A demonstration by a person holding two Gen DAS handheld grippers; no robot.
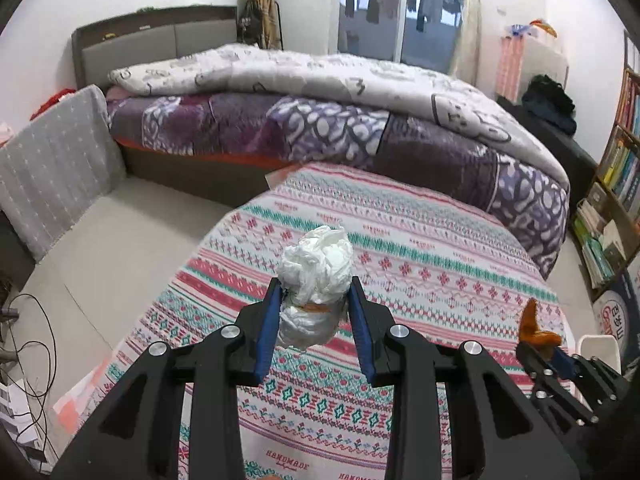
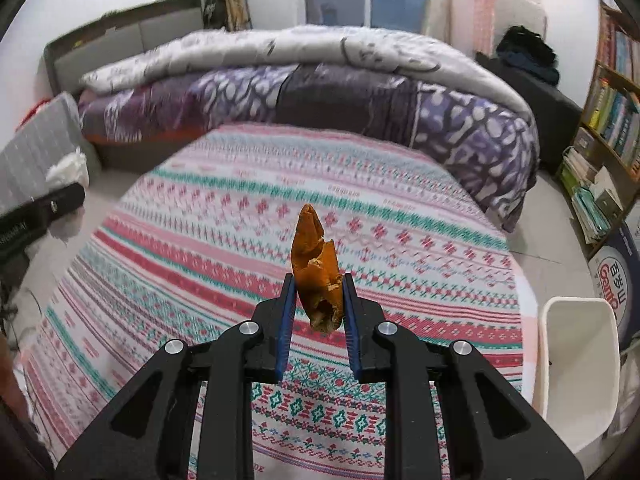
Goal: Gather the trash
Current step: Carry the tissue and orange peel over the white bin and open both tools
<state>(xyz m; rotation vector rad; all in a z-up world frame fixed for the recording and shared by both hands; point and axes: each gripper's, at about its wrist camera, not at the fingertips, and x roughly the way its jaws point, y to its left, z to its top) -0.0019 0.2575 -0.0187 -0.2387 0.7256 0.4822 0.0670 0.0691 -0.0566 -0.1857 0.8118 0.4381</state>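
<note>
My left gripper [image 1: 315, 286] is shut on a crumpled white wad of tissue [image 1: 316, 268] and holds it above the patterned tablecloth [image 1: 420, 240]. My right gripper [image 2: 317, 282] is shut on an orange fruit peel [image 2: 314, 264], also held above the cloth [image 2: 200, 220]. The right gripper [image 1: 538, 340] with the peel [image 1: 534, 326] shows at the lower right of the left wrist view. The left gripper's body [image 2: 36, 216] and the wad [image 2: 68, 168] show at the left edge of the right wrist view. A white bin [image 2: 576, 368] stands by the table's right edge; it also shows in the left wrist view [image 1: 600, 350].
A bed [image 1: 320, 120] with purple and grey quilts lies behind the table. A grey cushion [image 1: 52, 168] leans at the left over tiled floor [image 1: 104, 248]. Cables [image 1: 28, 360] lie at the far left. A bookshelf [image 2: 612, 120] stands at the right.
</note>
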